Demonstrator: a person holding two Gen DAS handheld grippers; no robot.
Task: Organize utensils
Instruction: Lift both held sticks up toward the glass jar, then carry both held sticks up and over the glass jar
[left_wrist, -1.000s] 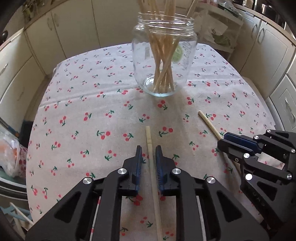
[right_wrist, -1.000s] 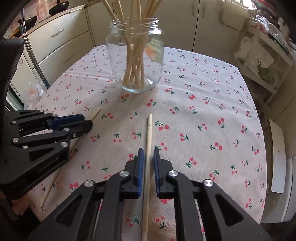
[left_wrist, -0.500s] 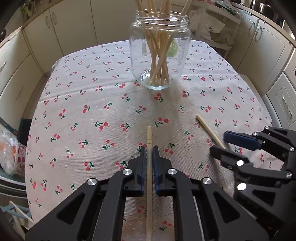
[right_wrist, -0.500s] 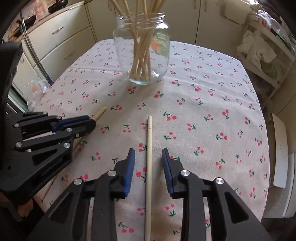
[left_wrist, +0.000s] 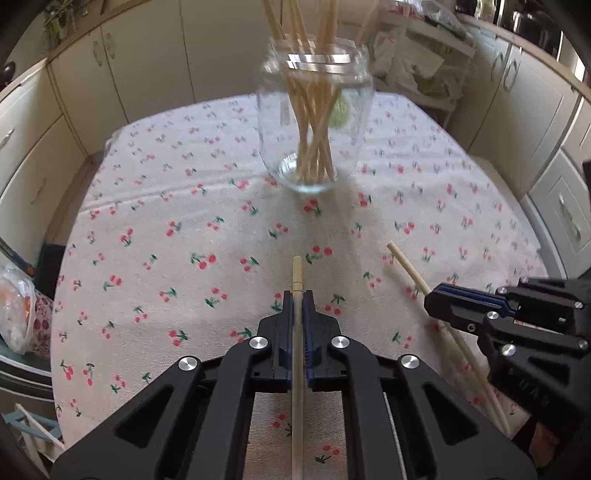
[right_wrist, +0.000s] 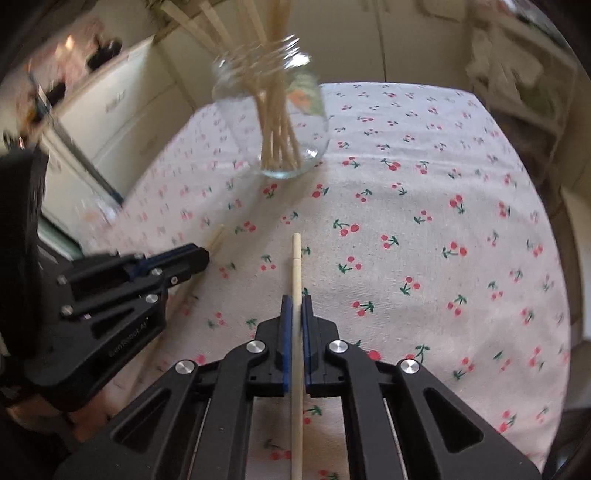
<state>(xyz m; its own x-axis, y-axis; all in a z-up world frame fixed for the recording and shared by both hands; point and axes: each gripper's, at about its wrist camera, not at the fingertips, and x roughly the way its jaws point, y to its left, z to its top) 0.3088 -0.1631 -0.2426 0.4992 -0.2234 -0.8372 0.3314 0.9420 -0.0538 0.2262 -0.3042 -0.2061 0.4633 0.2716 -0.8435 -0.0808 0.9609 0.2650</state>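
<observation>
A glass jar (left_wrist: 314, 125) with several wooden chopsticks in it stands at the far middle of the cherry-print tablecloth; it also shows in the right wrist view (right_wrist: 273, 122). My left gripper (left_wrist: 297, 306) is shut on a wooden chopstick (left_wrist: 297, 280) that points toward the jar. My right gripper (right_wrist: 296, 310) is shut on another chopstick (right_wrist: 296, 258), also pointing toward the jar. In the left wrist view the right gripper (left_wrist: 461, 302) is at the right with its chopstick (left_wrist: 406, 266). In the right wrist view the left gripper (right_wrist: 177, 262) is at the left.
The round table's tablecloth (left_wrist: 184, 221) is ringed by cream kitchen cabinets (left_wrist: 110, 74). A shelf with bags (left_wrist: 417, 62) stands behind the jar to the right. A plastic bag (left_wrist: 18, 306) lies off the table's left edge.
My right gripper, open half a second ago, has shut on its chopstick. Both grippers have lifted and tilted; the views are blurred by motion and the jar sits higher in frame.
</observation>
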